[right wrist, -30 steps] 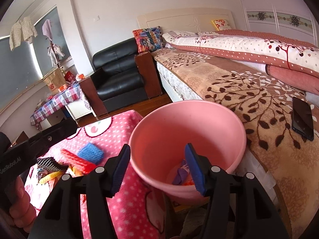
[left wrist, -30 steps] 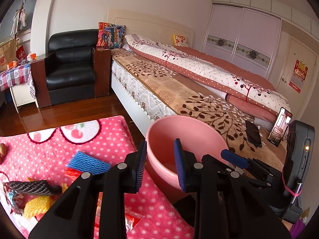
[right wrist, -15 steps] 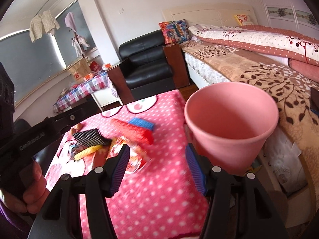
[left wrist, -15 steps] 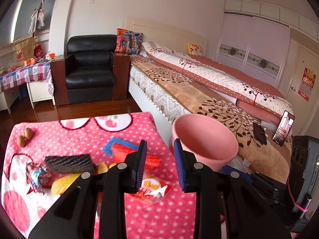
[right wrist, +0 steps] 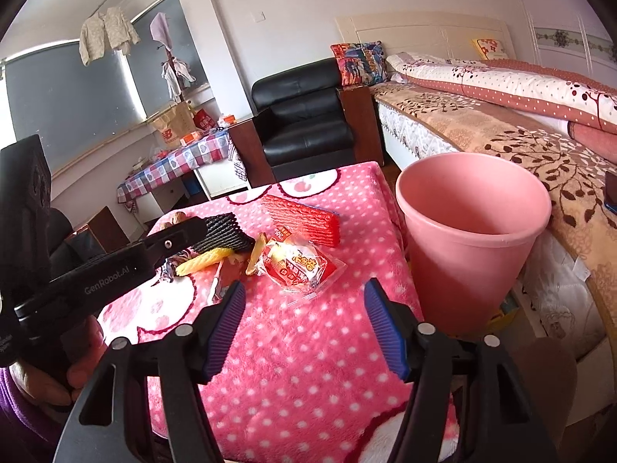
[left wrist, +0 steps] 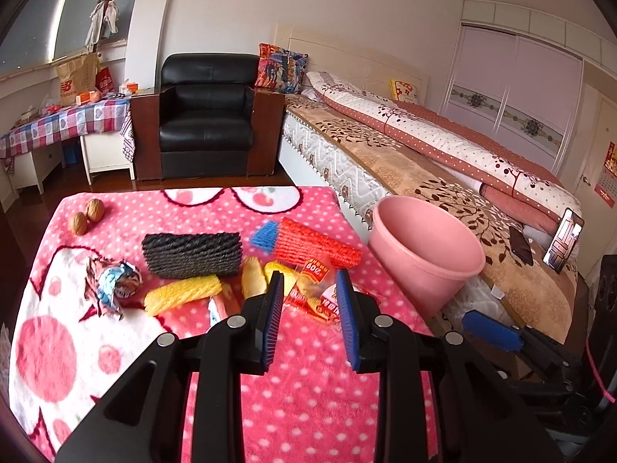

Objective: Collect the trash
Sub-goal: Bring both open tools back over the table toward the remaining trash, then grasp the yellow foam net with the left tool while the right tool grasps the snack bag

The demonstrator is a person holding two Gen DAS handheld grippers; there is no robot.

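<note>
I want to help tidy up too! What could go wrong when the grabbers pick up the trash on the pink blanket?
The snack wrapper is flat and crinkly, so the opening right gripper might slip off it or pinch the pink blanket instead. The pink bucket sits beside the table edge, so a dropped piece could miss it. Both grippers point at the same pile; the left gripper could bump the right one.

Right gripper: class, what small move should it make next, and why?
Probably ease the right gripper forward and down onto the red snack wrapper. Its jaws are opening with nothing between them, the wrapper lies just ahead on the pink blanket, and the pink bin stands close by for the drop.
</note>
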